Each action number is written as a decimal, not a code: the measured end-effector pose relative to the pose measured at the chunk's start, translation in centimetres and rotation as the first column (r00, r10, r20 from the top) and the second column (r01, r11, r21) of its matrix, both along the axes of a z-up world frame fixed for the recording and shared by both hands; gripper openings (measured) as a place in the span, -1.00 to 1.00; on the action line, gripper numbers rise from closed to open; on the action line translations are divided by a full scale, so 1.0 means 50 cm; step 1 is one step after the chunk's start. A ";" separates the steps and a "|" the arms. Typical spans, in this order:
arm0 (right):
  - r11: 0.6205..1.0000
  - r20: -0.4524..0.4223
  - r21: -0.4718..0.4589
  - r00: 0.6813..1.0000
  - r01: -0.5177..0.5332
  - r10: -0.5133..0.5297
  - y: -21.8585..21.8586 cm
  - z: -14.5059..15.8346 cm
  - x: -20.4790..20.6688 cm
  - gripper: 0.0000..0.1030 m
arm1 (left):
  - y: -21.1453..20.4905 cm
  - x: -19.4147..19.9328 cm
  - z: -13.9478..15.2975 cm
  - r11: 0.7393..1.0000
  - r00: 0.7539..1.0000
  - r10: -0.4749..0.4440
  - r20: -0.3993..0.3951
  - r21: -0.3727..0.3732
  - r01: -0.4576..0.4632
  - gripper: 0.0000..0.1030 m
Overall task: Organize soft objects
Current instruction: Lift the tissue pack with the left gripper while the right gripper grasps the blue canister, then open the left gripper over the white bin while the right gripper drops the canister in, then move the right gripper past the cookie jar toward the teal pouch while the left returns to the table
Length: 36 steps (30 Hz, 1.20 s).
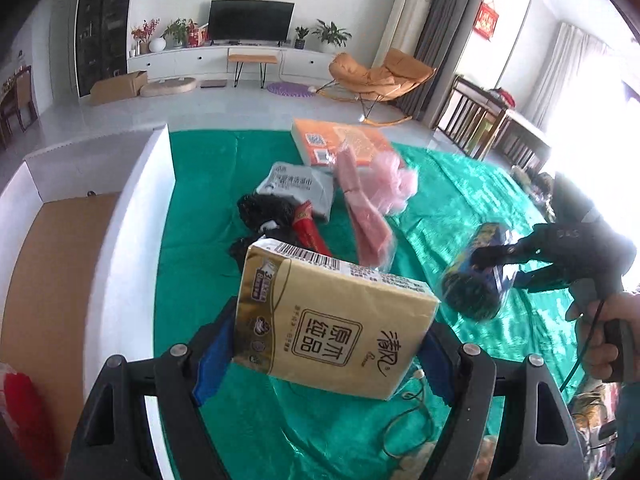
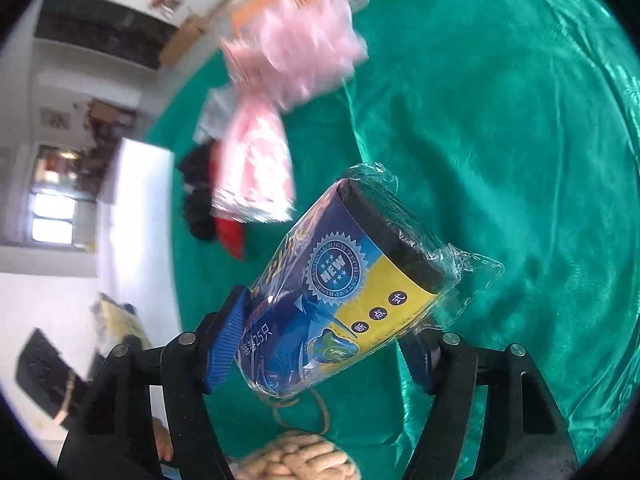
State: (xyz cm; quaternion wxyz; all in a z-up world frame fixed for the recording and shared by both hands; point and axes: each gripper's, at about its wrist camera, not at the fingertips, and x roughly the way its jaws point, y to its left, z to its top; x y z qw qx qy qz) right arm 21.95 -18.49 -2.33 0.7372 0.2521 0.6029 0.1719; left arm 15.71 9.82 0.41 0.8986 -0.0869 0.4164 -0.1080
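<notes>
Green cloth (image 1: pixel 460 184): work surface I operated over. My left gripper (image 1: pixel 324 344) clenched the tissue pack (image 1: pixel 332 320), long axis crosswise, raised. My right gripper (image 2: pixel 320 352) grasped the wrapped roll (image 2: pixel 340 292), axis pointing forward, seemingly airborne, blur permitting.

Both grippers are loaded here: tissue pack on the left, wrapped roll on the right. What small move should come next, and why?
Probably carry the tissue pack leftward to the white box. The left gripper holds it clear of the green cloth, the box sits just beside it, and the right gripper with its wrapped roll is farther off.
</notes>
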 end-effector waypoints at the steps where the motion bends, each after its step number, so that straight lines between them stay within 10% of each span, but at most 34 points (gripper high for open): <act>1: 1.000 0.037 -0.006 0.999 0.010 -0.010 -0.009 0.030 -0.009 0.40 | 0.014 -0.008 0.020 1.000 1.000 -0.001 0.011 -0.017 0.001 0.53; 7: 0.992 0.253 -0.058 0.959 -0.113 0.124 0.038 0.264 -0.089 0.40 | 0.147 -0.083 0.113 0.997 0.995 0.068 0.069 0.039 -0.070 0.53; 14: 0.899 0.367 -0.008 0.835 -0.439 0.411 0.346 0.430 -0.230 0.40 | 0.364 -0.214 0.150 0.929 0.954 0.285 0.091 0.220 -0.298 0.55; 18: 0.838 0.323 -0.009 0.791 -0.546 0.519 0.523 0.389 -0.279 0.49 | 0.459 -0.254 0.113 0.870 0.911 0.410 0.044 0.280 -0.405 0.89; 23: 0.850 0.267 -0.008 0.819 -0.526 0.509 0.663 0.291 -0.270 0.69 | 0.530 -0.271 0.055 0.829 0.864 0.503 -0.003 0.283 -0.482 1.00; 31: 0.801 0.253 -0.200 0.760 -0.564 0.598 0.502 0.192 -0.516 0.69 | 0.442 -0.286 0.045 0.922 0.933 0.354 0.059 0.141 -0.359 1.00; 36: 0.886 0.040 -0.240 0.908 -0.396 0.417 0.268 0.054 -0.653 0.69 | 0.321 -0.271 0.063 0.975 0.975 0.191 0.113 0.090 -0.202 1.00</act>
